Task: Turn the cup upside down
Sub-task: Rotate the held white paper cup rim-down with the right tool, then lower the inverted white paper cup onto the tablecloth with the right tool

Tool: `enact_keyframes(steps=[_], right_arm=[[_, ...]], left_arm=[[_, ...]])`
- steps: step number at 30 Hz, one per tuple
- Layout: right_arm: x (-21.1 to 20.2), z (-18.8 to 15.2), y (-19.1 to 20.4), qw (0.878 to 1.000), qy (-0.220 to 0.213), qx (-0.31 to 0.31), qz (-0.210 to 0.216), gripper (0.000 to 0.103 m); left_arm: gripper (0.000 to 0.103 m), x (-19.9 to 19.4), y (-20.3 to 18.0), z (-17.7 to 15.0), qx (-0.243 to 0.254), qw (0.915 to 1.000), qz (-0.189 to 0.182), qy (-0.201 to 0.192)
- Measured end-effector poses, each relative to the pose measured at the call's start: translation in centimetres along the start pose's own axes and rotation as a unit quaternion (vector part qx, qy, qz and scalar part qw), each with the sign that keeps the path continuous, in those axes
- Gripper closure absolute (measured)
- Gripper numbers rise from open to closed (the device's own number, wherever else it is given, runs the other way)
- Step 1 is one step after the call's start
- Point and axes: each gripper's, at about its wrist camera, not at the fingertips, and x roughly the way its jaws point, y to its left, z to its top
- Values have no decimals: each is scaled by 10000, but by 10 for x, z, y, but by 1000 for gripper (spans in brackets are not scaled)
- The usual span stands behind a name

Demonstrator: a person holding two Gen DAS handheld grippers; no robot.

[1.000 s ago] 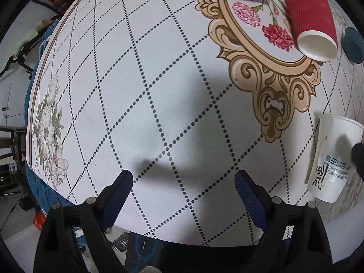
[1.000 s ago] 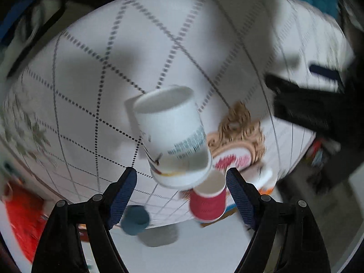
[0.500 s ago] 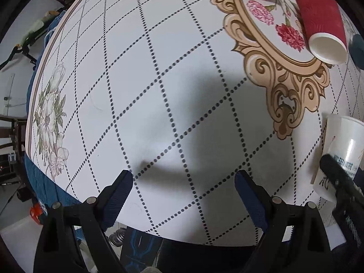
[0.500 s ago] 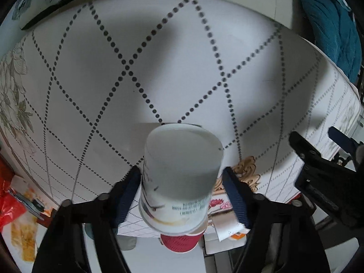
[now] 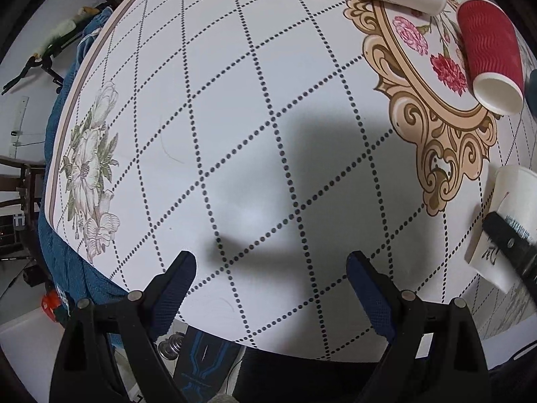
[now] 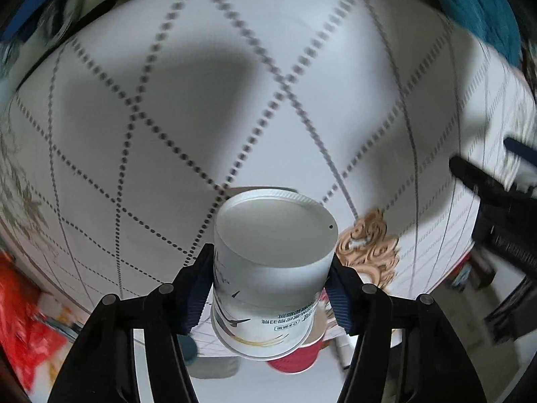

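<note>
On the left, our left gripper (image 5: 268, 292) hangs released over the dotted tablecloth (image 5: 235, 117), nothing between its 2 fingers. Well to its right, the white paper cup (image 6: 272, 268) sits clenched in our right gripper (image 6: 268, 285), pads on opposite sides of its wall (flat base pointing away from the claw, rim nearest us). We judge the cup's long axis runs along the fingers, so the right hand alone must finish the flip.

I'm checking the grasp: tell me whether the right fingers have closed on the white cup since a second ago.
Yes. Both right fingers now press the white cup; they stood apart from it before.
</note>
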Motion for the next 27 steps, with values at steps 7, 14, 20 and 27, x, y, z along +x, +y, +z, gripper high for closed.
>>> enact_keyframes(steps=[7,14,20,27], right_arm=[[11,-24,-52,9811,35,1623,1053,39],[46,-69,-95,8881,48,3709,2713,39],[98,-133,-127,7307,103,5467,4088,39],[147,-177,-131,5549,49,6488,5206,39]], left_arm=[[11,-5,15,10,-3,10000,31,-32],[11,-13,20,15,-38,10000,39,-59],[11,-19,23,19,21,9999,60,-101],[11,-28,-5,15,105,9998,84,-121]])
